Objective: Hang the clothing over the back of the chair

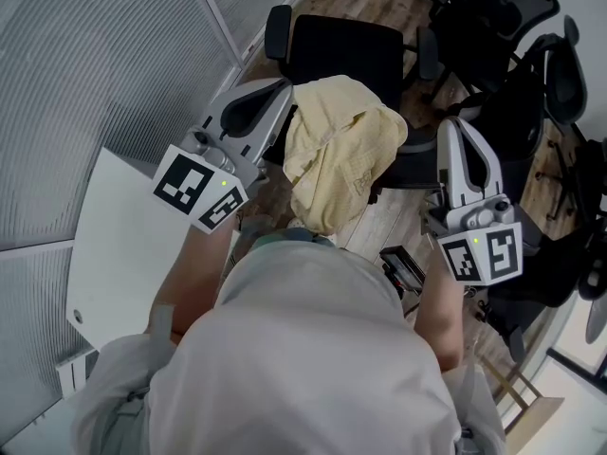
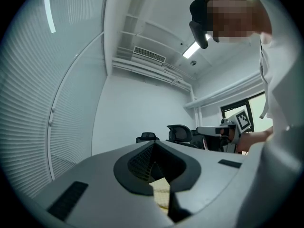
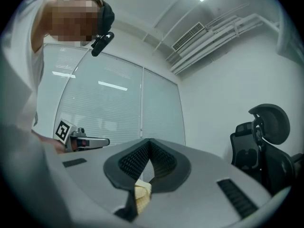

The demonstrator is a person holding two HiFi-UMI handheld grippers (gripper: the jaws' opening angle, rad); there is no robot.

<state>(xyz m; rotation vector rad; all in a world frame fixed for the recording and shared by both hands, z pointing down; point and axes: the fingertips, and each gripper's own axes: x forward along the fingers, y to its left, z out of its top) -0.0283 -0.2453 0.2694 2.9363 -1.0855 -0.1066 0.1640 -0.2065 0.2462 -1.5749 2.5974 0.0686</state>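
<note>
A pale yellow garment (image 1: pixel 337 150) hangs bunched in the air between my two grippers, in front of a black office chair (image 1: pixel 346 50) whose back faces me. My left gripper (image 1: pixel 283 98) is shut on the garment's left edge, and a strip of yellow cloth (image 2: pixel 161 194) shows pinched between its jaws. My right gripper (image 1: pixel 451 131) is off the garment's right side. In the right gripper view a fold of yellow cloth (image 3: pixel 141 194) sits clamped in the shut jaws. Both grippers point about level, above the chair's seat.
A white table (image 1: pixel 114 254) lies at my left, against a glass wall with blinds (image 1: pixel 95 64). Several more black office chairs (image 1: pixel 503 27) crowd the right side. Wooden floor (image 1: pixel 379 221) shows under the garment. A small black device (image 1: pixel 403 268) sits near my waist.
</note>
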